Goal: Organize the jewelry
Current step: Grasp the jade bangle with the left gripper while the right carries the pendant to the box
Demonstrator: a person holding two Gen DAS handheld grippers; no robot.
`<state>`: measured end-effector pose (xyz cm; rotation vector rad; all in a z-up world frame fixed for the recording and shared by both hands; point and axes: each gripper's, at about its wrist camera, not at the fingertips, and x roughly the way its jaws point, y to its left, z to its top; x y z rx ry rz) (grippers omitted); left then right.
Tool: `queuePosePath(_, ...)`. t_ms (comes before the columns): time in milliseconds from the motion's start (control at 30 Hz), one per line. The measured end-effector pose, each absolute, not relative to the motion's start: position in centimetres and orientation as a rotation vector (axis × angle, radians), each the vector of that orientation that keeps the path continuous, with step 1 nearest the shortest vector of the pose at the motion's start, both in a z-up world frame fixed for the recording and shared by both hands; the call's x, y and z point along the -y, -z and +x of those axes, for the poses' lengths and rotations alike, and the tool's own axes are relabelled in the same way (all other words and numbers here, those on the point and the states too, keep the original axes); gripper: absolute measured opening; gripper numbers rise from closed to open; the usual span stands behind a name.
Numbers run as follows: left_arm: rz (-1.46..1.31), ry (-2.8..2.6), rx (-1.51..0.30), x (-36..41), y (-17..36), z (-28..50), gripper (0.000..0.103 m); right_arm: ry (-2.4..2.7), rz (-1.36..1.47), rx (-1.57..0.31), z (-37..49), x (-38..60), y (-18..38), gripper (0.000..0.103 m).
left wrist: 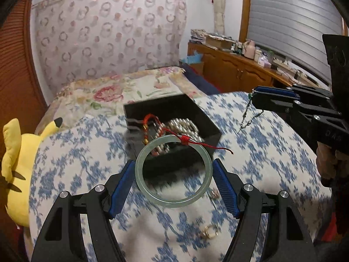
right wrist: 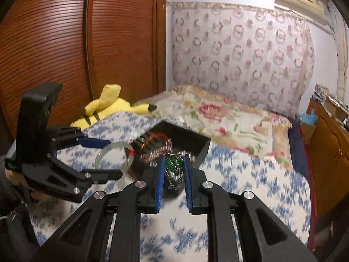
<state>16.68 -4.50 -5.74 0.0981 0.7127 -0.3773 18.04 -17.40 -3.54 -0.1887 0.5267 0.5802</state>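
My left gripper [left wrist: 173, 170] is shut on a pale green jade bangle [left wrist: 139, 174] with a red cord, held just in front of the black jewelry box [left wrist: 209, 120]. The box holds pearl strands [left wrist: 185, 126] and a red cord bracelet [left wrist: 150, 120]. My right gripper [right wrist: 173, 160] is shut on a green pendant necklace [right wrist: 173, 163], its chain hanging down. In the left wrist view the right gripper [left wrist: 254, 97] hovers right of the box with the chain [left wrist: 245, 118] dangling. The right wrist view shows the bangle [right wrist: 100, 157] and the box [right wrist: 196, 144].
The box sits on a blue floral bedspread [left wrist: 261, 152]. Two small rings [left wrist: 209, 232] lie on it near me. A yellow plush toy [left wrist: 15, 163] lies at the left bed edge. A wooden dresser [left wrist: 235, 67] stands far right, a wardrobe [right wrist: 65, 43] at left.
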Motion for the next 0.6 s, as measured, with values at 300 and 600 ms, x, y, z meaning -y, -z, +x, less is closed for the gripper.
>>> queuePosePath(300,0.077,0.348,-0.705,4.1,5.0,20.0,0.069,-0.627,-0.179,-0.547,23.6,15.6,4.5,0.019)
queuePosePath(600,0.081,0.33,-0.71,4.3,4.9,23.1,0.069,-0.631,-0.156,-0.618,28.0,14.8,7.1,0.019)
